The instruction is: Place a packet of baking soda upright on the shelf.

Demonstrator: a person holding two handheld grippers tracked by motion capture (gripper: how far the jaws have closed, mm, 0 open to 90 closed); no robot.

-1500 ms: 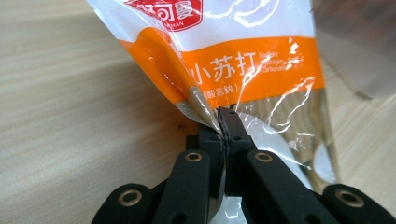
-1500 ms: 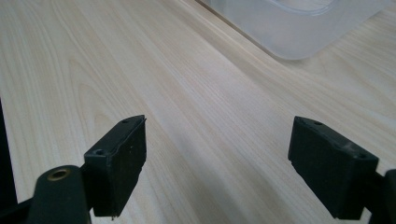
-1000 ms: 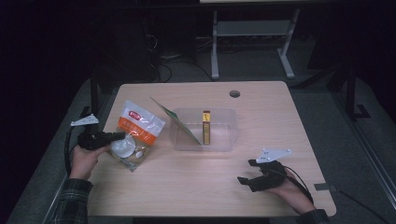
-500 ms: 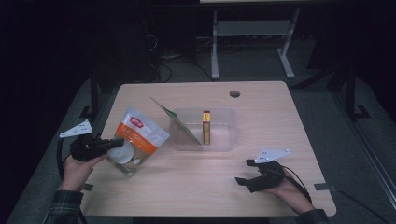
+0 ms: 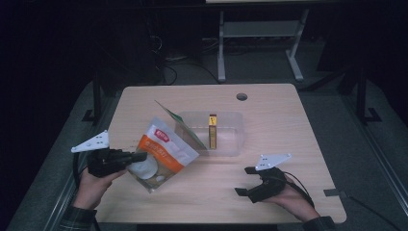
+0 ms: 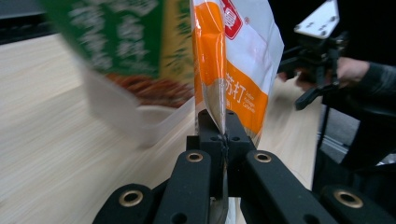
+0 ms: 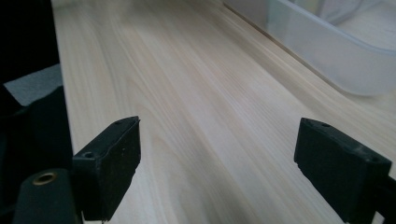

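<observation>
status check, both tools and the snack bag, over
Left tool shut on orange snack bag, held off the table. Right tool open, empty. Clear bin beside bag, green packet leaning on it.

Orange-white pouch (image 6: 243,70) printed with Chinese characters "苏打", smaller print unreadable

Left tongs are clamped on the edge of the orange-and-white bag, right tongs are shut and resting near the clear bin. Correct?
Not quite. The right tongs are open, jaws spread wide over bare table, as the right gripper view shows. The left tongs do clamp the bag.
</observation>
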